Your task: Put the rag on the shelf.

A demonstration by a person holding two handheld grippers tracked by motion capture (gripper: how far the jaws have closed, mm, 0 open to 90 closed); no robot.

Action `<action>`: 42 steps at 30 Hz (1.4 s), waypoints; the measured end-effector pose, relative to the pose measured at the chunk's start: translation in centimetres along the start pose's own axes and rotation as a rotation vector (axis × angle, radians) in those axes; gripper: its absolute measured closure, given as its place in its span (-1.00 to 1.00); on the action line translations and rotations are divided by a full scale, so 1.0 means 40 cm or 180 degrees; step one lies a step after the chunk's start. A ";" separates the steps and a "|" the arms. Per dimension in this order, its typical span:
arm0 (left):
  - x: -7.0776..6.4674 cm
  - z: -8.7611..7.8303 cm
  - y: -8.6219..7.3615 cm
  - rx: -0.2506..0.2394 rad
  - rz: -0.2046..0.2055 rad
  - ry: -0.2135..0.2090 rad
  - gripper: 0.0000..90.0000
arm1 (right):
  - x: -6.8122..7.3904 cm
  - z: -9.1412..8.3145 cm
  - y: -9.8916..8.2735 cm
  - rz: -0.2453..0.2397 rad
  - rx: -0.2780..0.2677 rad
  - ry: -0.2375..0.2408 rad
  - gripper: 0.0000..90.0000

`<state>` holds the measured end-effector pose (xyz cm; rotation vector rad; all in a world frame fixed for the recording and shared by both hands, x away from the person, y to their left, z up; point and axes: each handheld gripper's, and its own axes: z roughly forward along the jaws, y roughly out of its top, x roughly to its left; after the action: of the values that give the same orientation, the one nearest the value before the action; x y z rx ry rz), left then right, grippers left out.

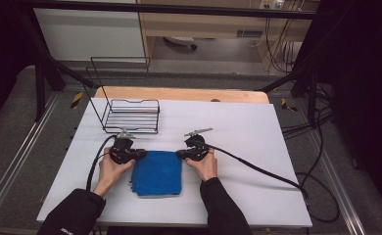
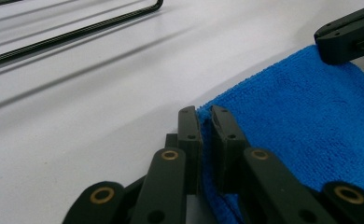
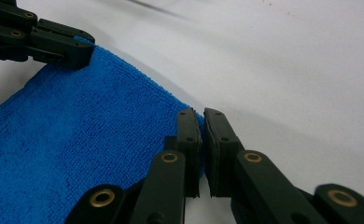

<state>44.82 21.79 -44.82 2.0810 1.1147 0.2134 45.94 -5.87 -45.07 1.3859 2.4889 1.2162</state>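
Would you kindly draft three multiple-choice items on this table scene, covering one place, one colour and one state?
1. Where does the wire rack stand?
A. beyond the cloth, toward the table's far left
B. on top of the cloth
C. at the near right corner

2. What colour is the folded cloth?
A. red
B. blue
C. white

3. How does the left gripper stand?
A. wide open above the rack
B. shut on the cloth's corner
C. lying loose on the table

Key: 1 A, the high view shows the rack behind the cloth at left. 2 B, it is blue in every view. 3 B, the left gripper view shows cloth pinched between its jaws.
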 end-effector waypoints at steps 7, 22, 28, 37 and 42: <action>0.005 -0.013 0.003 -0.0051 -0.0037 -0.0047 0.88 | 0.003 -0.008 0.003 -0.0017 -0.0064 0.0000 0.93; -0.015 -0.060 0.009 -0.0282 0.0086 -0.0034 0.88 | 0.036 -0.066 0.005 -0.0191 -0.0374 0.0003 0.93; -0.031 -0.090 0.005 -0.0361 0.0164 -0.0024 0.88 | 0.046 -0.082 0.003 -0.0252 -0.0480 0.0031 0.93; -0.050 -0.112 0.000 -0.0503 0.0220 0.0012 0.88 | 0.063 -0.108 -0.003 -0.0368 -0.0613 0.0024 0.93; -0.063 -0.129 -0.003 -0.0596 0.0252 0.0018 0.88 | 0.075 -0.126 -0.006 -0.0397 -0.0706 0.0032 0.93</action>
<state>40.80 22.67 -40.79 1.9598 0.9774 0.3490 42.03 -6.83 -40.79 1.1565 2.3210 1.4230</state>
